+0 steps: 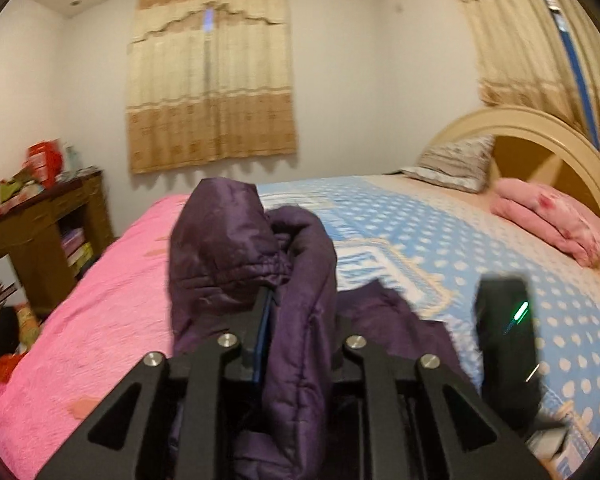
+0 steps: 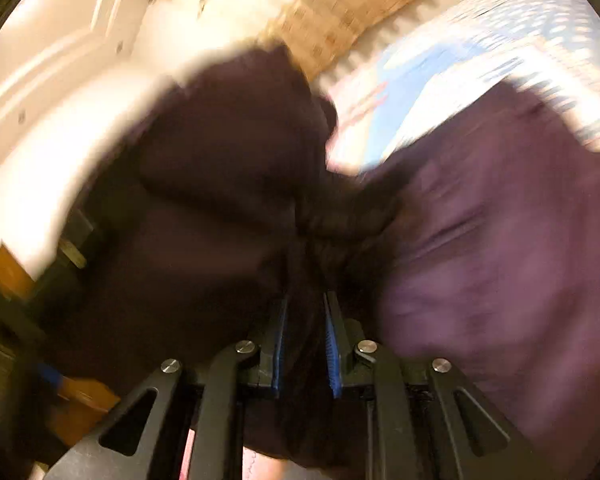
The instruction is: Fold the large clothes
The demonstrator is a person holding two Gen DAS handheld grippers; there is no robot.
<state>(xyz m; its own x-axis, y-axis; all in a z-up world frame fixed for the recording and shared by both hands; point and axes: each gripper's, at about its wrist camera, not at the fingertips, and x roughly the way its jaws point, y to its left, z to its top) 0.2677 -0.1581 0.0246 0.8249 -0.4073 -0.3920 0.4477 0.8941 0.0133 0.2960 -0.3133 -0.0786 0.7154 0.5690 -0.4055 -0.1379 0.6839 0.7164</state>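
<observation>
Your left gripper (image 1: pixel 296 320) sits at the near edge of its own view, black linkage arms spread low across the frame, and its jaws are clamped on a fold of the purple padded jacket (image 1: pixel 236 248). Only one blue-lined pad shows; the other is buried under the quilted cloth. An elasticated cuff or hem bunches just past the fingers, and the cloth rises in two puffy lumps above them. More of the jacket trails off to the right, lying on the bed's blue dotted sheet (image 1: pixel 480 248). Just right of that trailing cloth stands a black device with a small green light (image 1: pixel 504 332), blurred. Left of the jacket, a pink blanket (image 1: pixel 100 300) covers the near-left part of the bed. At the far right end you have a cream arched headboard (image 1: pixel 540 136), a patterned pillow (image 1: pixel 452 164) leaning near it, and a folded pink bundle (image 1: pixel 556 220) on the sheet. Against the far wall hangs a beige curtain (image 1: pixel 212 80), and a brown wooden cabinet (image 1: pixel 48 232) with clutter on top stands at the left.

Your right gripper (image 2: pixel 306 340) is likewise grasping the jacket (image 2: pixel 500 260): dark purple cloth runs between both blue pads, which stand close together. This view is heavily motion-blurred and tilted. Cloth fills most of it, darker on the left and lighter purple on the right, with the dotted sheet at upper right.
</observation>
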